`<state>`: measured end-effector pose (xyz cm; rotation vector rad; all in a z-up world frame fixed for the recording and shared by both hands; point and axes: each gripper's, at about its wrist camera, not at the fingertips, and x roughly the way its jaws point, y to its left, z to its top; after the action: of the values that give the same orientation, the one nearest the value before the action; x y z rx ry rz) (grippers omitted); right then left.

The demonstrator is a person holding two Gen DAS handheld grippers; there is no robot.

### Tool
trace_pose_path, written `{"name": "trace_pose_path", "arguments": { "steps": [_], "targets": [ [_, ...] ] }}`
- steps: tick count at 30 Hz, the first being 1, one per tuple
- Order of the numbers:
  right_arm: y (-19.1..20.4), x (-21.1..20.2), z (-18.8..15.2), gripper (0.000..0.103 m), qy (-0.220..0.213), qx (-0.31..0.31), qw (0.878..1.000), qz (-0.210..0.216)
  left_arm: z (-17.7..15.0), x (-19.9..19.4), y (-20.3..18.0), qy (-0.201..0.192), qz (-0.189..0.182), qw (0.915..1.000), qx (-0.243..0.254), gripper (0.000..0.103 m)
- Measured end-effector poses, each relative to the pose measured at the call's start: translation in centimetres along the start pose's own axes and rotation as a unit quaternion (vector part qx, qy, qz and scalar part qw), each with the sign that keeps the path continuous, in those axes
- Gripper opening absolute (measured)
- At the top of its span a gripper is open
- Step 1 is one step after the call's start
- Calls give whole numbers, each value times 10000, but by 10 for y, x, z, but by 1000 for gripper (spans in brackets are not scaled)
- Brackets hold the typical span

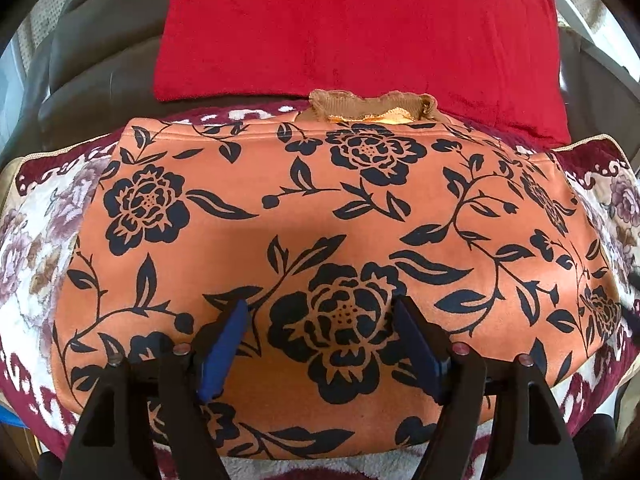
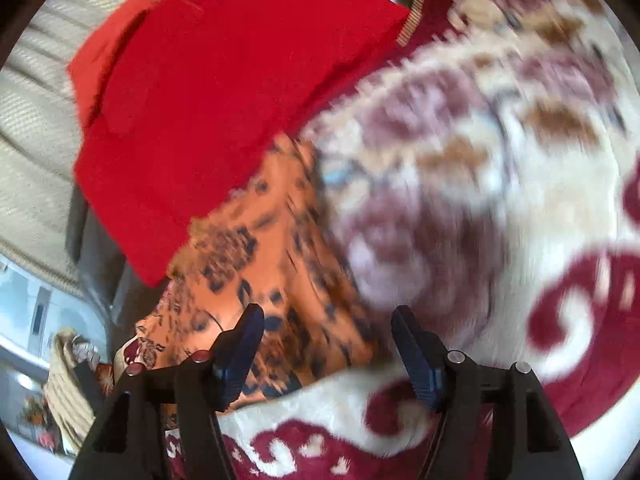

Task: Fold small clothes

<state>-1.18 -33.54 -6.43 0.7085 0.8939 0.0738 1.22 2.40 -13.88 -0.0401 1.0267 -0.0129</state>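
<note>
An orange garment with black flower print (image 1: 320, 216) lies folded flat on a floral blanket, its brown ribbed collar (image 1: 372, 107) at the far edge. My left gripper (image 1: 322, 312) is open and empty, just above the garment's near half. In the blurred right wrist view the same garment (image 2: 272, 264) lies left of centre. My right gripper (image 2: 328, 320) is open and empty over the garment's right edge and the blanket.
A folded red cloth (image 1: 360, 28) lies beyond the collar, also in the right wrist view (image 2: 224, 92). The cream and maroon floral blanket (image 2: 500, 160) covers the surface. A grey sofa back (image 1: 100, 48) stands at the far left.
</note>
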Motion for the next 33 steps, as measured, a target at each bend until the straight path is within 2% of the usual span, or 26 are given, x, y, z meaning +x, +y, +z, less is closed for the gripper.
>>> {"name": "trace_pose_path", "arguments": {
  "steps": [3,7,10,11,12,15,17,18,19,21,22,24,26,28,30,32,33],
  "targets": [
    [7,31,45,70,331,-152,9983,447,0,0,-3,-23,82,9999,59,78],
    [25,91,86,70,915,-755,9928,135,2,1,-3,8,108,9999,60,78],
    [31,127,96,68,1344,-870,9870,99,2,2,-5,-1,144,9999,84,79],
    [37,138,93,42,1533,-1010,9830,89,2,2,-5,-4,155,9998,106,79],
    [46,141,91,14,1512,-1205,9811,-119,2,3,-6,-4,153,9998,134,79],
    [65,125,88,14,875,-1493,9838,-461,1,3,-5,-15,104,9999,129,80],
    [60,135,87,16,1025,-1282,9843,-648,0,3,-4,-11,115,9998,129,81],
    [57,140,85,25,1087,-1202,9839,-759,0,3,-5,-7,128,9998,142,81],
    [57,135,83,31,919,-1176,9844,-932,0,3,-5,-5,125,9998,157,81],
    [60,120,81,58,579,-1154,9839,-1233,-1,3,-4,15,105,9998,196,81],
    [64,106,77,58,377,-1130,9850,-1248,-1,3,-4,23,96,9997,202,81],
    [75,79,64,58,120,-1119,9895,-911,0,3,-3,39,88,9998,173,81],
    [87,53,43,58,66,-1140,9923,-475,-1,3,-5,49,126,9998,150,81],
    [95,40,16,58,226,-1042,9943,57,-1,3,-6,63,144,9998,157,81],
    [96,40,-17,59,585,-903,9927,540,-1,2,-5,110,126,9997,160,81],
    [82,52,-40,60,817,-619,9927,630,-3,-1,-4,158,106,9997,129,81],
    [71,59,-47,60,862,-466,9943,418,-4,-4,-3,159,103,9998,112,81]
  ]
}}
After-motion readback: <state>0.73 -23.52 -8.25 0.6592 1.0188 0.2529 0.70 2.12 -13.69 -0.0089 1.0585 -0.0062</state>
